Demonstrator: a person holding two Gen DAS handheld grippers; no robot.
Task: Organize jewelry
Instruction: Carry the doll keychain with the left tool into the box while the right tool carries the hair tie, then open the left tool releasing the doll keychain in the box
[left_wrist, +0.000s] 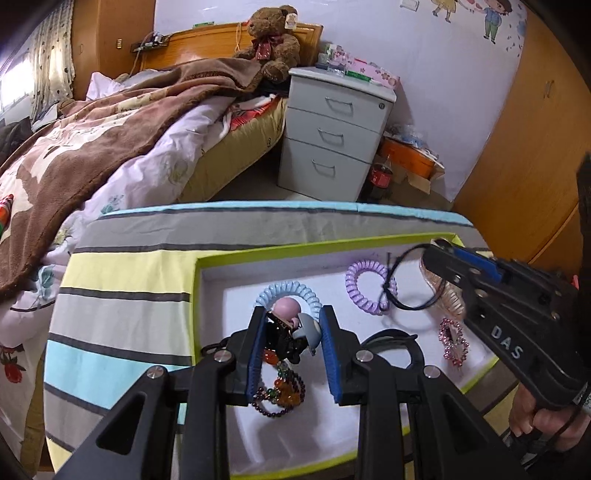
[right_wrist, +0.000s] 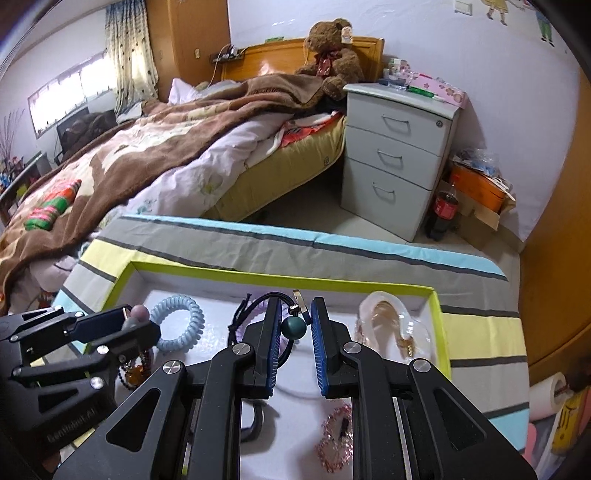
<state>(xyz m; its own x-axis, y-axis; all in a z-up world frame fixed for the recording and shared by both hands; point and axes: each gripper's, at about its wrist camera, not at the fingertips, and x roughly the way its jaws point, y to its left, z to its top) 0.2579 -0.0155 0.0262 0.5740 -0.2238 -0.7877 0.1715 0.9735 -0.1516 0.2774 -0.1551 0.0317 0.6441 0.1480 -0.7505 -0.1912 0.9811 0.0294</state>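
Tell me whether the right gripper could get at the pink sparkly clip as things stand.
Probably not yet: the right gripper is shut on a black hair tie, though the pink sparkly clip lies uncovered in the box just beneath it.

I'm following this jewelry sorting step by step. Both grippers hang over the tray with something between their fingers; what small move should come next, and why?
Probably lower both a little further toward bare tray floor before letting go. The left gripper holds a hair tie with pink and grey balls above the bead bracelets, and the right gripper holds a black hair tie with a green ball. Neither item looks set down yet.
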